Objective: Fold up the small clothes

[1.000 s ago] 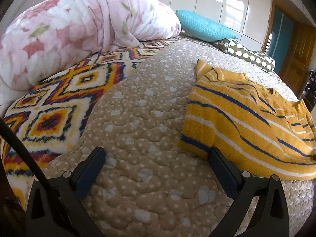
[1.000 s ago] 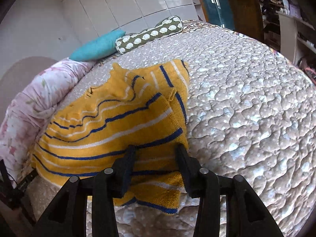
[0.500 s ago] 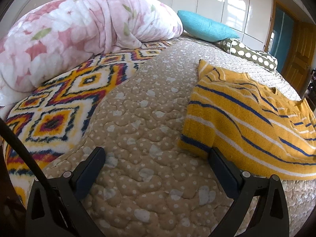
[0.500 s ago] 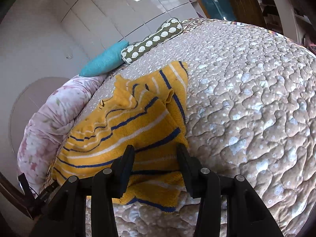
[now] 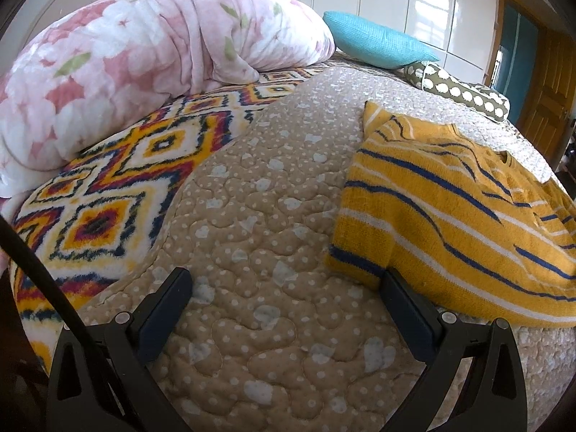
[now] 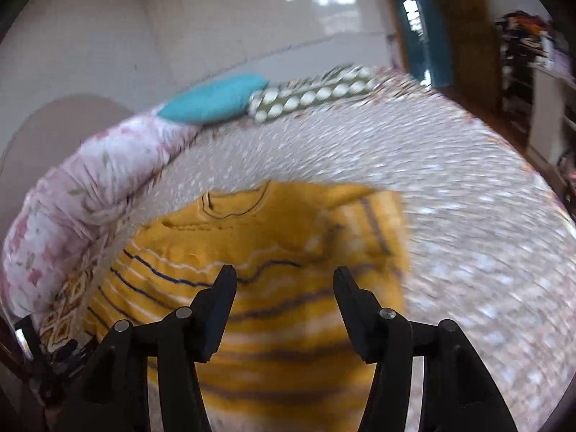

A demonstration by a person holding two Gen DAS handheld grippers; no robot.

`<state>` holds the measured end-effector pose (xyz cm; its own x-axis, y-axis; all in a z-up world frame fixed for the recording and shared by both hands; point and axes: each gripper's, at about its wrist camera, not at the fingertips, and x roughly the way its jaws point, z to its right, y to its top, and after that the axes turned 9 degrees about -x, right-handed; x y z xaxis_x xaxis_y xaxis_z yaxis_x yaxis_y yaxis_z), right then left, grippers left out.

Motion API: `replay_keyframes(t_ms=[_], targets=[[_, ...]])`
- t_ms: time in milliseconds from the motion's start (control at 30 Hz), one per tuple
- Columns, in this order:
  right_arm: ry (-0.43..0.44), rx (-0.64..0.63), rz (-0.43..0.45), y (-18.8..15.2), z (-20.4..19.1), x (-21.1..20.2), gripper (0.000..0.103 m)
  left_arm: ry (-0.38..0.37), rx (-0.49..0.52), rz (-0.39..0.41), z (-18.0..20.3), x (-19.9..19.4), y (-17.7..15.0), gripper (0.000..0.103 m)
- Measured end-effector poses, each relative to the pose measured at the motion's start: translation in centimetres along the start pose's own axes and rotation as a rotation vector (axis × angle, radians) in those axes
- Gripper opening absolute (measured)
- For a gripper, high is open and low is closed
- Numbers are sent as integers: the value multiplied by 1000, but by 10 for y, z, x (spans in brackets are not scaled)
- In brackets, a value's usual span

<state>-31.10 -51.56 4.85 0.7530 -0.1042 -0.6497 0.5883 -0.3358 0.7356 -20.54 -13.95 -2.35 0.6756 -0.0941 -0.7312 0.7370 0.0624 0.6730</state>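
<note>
A small yellow sweater (image 5: 450,212) with blue and white stripes lies on the beige quilted bedspread (image 5: 259,216), one side folded over. My left gripper (image 5: 284,291) is open wide and empty, low over the quilt, its right finger at the sweater's near left corner. In the blurred right wrist view the sweater (image 6: 259,252) lies flat with its neckline facing away. My right gripper (image 6: 284,280) is open and empty, raised above the sweater's middle.
A pink floral duvet (image 5: 144,57) is bunched at the back left on a bright diamond-pattern blanket (image 5: 108,187). A teal pillow (image 5: 374,41) and a polka-dot bolster (image 5: 464,91) lie at the far end. A wooden door (image 5: 550,100) stands at the right.
My right gripper has opened, let go of the sweater's edge and lifted away fast. The sweater now lies flat below it. The left gripper has barely moved.
</note>
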Motion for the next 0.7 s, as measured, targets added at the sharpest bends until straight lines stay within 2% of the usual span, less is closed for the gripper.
replay_keyframes(t_ms=[100, 167, 233, 333, 400, 467, 533, 700], targets=[[50, -30, -82, 16, 0, 51, 59, -2, 0, 0, 0, 0, 0, 103], [-37, -22, -149, 21, 13, 83, 58, -4, -1, 0, 0, 0, 0, 103], [-79, 20, -176, 24, 33, 97, 55, -3, -1, 0, 0, 0, 0, 103], [-107, 87, -133, 31, 55, 75, 57, -2, -1, -3, 0, 0, 0, 103], [-116, 103, -82, 29, 67, 45, 60, 0, -1, -5, 0, 0, -1, 103], [-71, 130, -63, 17, 82, 16, 67, 6, 3, -7, 1, 0, -1, 103], [-36, 170, -67, -2, 98, -4, 70, 12, 8, -8, 3, 1, -1, 103], [81, 285, -106, -52, 121, -20, 70, 12, 9, -7, 3, 1, 0, 103]])
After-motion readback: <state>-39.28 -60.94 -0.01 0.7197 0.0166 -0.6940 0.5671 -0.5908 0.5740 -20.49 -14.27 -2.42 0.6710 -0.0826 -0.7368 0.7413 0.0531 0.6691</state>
